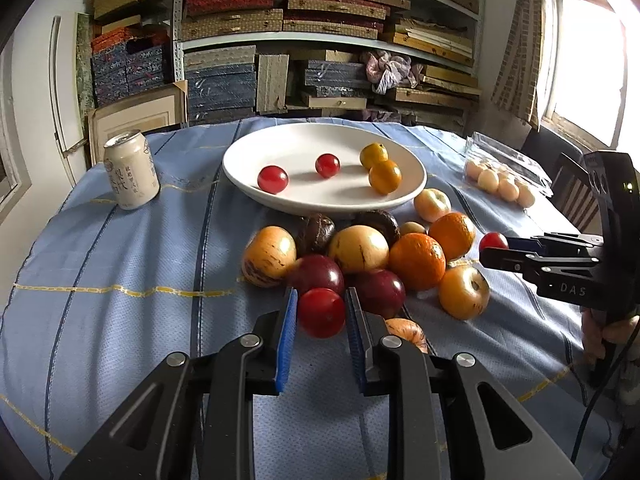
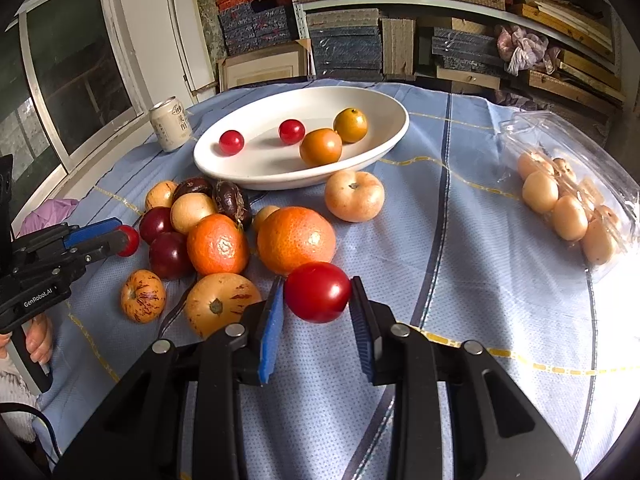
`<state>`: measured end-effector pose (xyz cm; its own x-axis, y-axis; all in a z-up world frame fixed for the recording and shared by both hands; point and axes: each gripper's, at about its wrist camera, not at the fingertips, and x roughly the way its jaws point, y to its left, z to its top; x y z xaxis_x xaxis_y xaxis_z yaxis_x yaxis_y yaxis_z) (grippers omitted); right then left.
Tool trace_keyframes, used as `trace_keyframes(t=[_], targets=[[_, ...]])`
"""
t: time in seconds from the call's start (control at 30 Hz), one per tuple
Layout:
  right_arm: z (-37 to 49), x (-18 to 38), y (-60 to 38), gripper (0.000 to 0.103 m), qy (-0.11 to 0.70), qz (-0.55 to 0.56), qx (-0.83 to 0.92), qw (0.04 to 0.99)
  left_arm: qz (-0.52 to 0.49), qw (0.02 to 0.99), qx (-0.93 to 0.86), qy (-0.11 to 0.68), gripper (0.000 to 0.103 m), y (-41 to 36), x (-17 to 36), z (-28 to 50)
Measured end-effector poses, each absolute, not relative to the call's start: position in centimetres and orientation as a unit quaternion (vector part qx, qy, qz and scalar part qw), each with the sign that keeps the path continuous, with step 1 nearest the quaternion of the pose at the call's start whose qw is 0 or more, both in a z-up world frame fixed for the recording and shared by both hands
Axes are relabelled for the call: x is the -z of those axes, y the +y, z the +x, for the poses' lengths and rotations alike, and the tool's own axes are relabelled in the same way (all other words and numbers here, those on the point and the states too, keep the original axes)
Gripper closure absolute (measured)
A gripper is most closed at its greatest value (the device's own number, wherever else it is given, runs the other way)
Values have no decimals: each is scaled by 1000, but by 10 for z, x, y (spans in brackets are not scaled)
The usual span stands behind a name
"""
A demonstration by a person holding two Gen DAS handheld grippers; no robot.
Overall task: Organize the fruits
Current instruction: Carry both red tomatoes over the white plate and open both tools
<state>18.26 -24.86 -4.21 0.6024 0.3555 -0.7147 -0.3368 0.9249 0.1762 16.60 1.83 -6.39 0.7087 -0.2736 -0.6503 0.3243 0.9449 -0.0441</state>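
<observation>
Left gripper [image 1: 321,312] clamps a red cherry tomato [image 1: 321,313] at the near edge of the fruit pile [image 1: 360,256]; right gripper [image 2: 317,300] pinches another tomato [image 2: 317,292] just right of the pile. White plate [image 1: 248,184] behind holds four small fruits, middle bare. Open blue cloth [image 1: 120,280] lies left, toward the can [image 1: 131,170].

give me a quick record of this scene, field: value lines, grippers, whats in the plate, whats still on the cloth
left gripper: shut on a red cherry tomato
right gripper: shut on a second red tomato
white plate: two small red tomatoes and two small orange fruits inside
fruit pile: oranges, dark red plums, striped yellow fruits and dark brown fruits, on the cloth in front of the plate
blue tablecloth: covers the table
drink can: upright, left of the plate
clear plastic box: pale round fruits, to the right
</observation>
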Motion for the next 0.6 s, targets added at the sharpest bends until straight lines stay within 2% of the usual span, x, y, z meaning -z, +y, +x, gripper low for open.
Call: trace_keyframes(t=[0.2,0.43,0.6], targets=[[190,25,-252,72,390,32,-199,899,36,931,150,331,79,20,45,181],[234,-29,-234,72,345,26,-202,916,46,939,133,314,79,7,7,248],[274,-31,-203,72,352,18,-216,911,45,935,124,330,79,-2,6,304]])
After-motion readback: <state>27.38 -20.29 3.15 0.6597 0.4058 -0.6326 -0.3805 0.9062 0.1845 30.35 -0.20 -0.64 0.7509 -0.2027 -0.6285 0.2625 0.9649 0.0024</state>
